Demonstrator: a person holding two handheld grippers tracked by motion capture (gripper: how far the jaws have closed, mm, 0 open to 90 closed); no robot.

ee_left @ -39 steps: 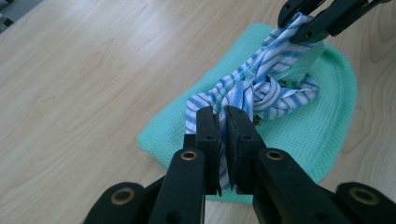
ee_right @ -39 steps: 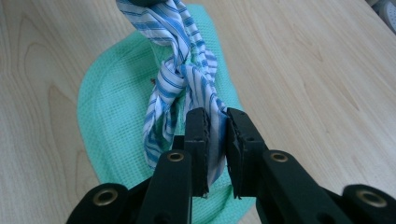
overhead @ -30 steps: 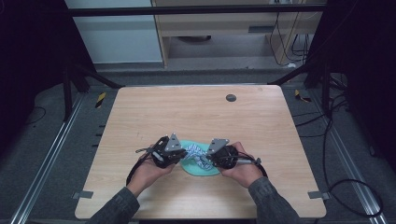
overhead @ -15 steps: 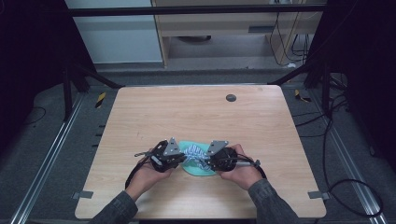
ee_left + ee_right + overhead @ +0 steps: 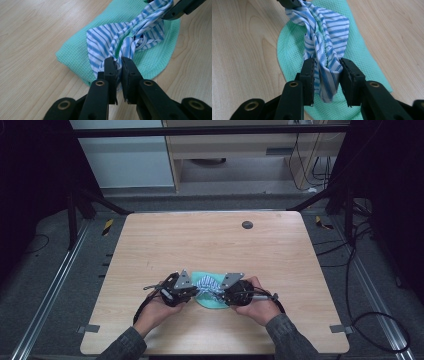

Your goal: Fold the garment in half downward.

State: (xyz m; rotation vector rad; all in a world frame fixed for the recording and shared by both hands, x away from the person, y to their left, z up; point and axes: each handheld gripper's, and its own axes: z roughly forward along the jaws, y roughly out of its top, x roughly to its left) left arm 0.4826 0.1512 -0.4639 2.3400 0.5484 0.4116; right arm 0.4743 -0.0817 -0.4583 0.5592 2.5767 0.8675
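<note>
**Striped cloth held at both ends above a green cloth**

The striped cloth (image 5: 209, 285) sits near the front edge of the bench (image 5: 210, 245), bunched and twisted on top of a green waffle-weave cloth (image 5: 209, 301) that lies flat on the wood. At the left, the left hand-held gripper (image 5: 119, 65) has its jaws pressed nearly together on a thin gathered end of the striped fabric. At the right, the right hand-held gripper (image 5: 326, 68) holds its jaws wider apart, with a thicker fold of the same fabric between them; the fabric touches the pads on both sides, so it looks pinched, though loosely.

The striped cloth (image 5: 125, 40) appears light, thin and limp: it wrinkles and twists between the two holds and would sag wherever it is unsupported. It is not fragile, but thin weave can slide out of a slack pinch, so the right-hand hold looks the less secure. Good places to take hold are the gathered ends or a hemmed edge, where several layers stack up.

The green cloth (image 5: 287, 47) looks thicker, textured and less slippery.

No containers are on the bench.
</note>
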